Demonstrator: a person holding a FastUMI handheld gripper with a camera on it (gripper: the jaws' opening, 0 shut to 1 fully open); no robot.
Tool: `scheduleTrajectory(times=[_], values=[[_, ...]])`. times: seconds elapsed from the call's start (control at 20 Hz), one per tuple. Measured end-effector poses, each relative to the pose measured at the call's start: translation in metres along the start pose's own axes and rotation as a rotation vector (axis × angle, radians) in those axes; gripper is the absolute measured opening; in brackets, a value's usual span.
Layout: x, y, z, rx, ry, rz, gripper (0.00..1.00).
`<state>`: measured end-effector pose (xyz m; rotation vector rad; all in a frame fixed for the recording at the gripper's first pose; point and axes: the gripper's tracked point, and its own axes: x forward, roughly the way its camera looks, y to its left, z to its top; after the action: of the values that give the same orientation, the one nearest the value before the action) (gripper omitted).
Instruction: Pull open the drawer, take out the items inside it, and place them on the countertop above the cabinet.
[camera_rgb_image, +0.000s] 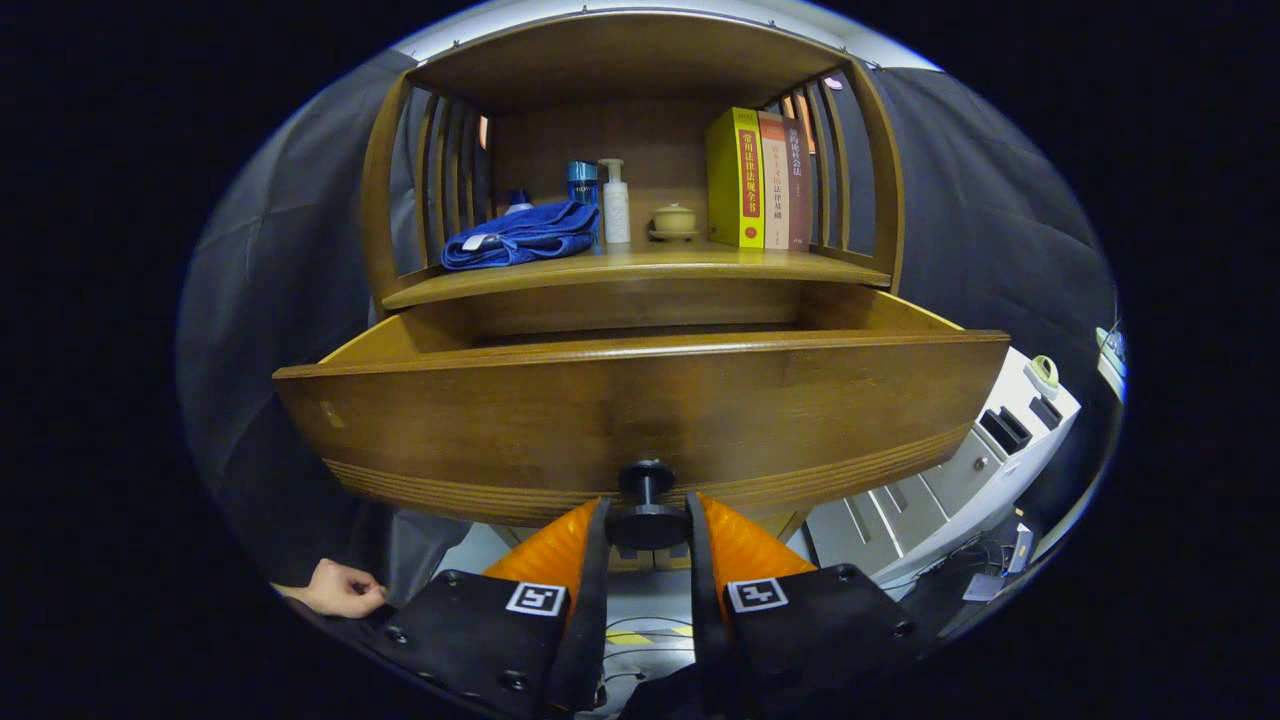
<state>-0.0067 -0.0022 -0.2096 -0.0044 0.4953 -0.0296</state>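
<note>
The drawer (640, 410) of the wooden cabinet (640, 150) is pulled out and its front is seen close up. What lies inside the drawer cannot be seen past its front. A dark round knob (648, 505) sticks out from the middle of the drawer front. The gripper (648, 525) is closed on this knob, with one finger pressed on each side of it.

Above the drawer, the countertop (640, 268) is seen as a wooden shelf. A folded blue towel (520, 238) is laid on its left part. Just beside the towel, a blue bottle (583, 185) and a white pump bottle (615, 205) are stood upright. A small lidded pot (674, 220) is set near the middle. Three books (760, 180) are stood upright on the right.

A white cabinet (960, 470) is seen below and to the right of the drawer. A hand (340, 590) is seen low down, left of the fingers.
</note>
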Motion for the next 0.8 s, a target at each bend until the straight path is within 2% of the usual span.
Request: scheduleTrajectory(times=[0.35,0.8], values=[[-0.012,0.001,-0.023,0.008,0.046,0.004,0.45],[-0.016,-0.002,-0.025,-0.002,0.022,0.002,0.46]])
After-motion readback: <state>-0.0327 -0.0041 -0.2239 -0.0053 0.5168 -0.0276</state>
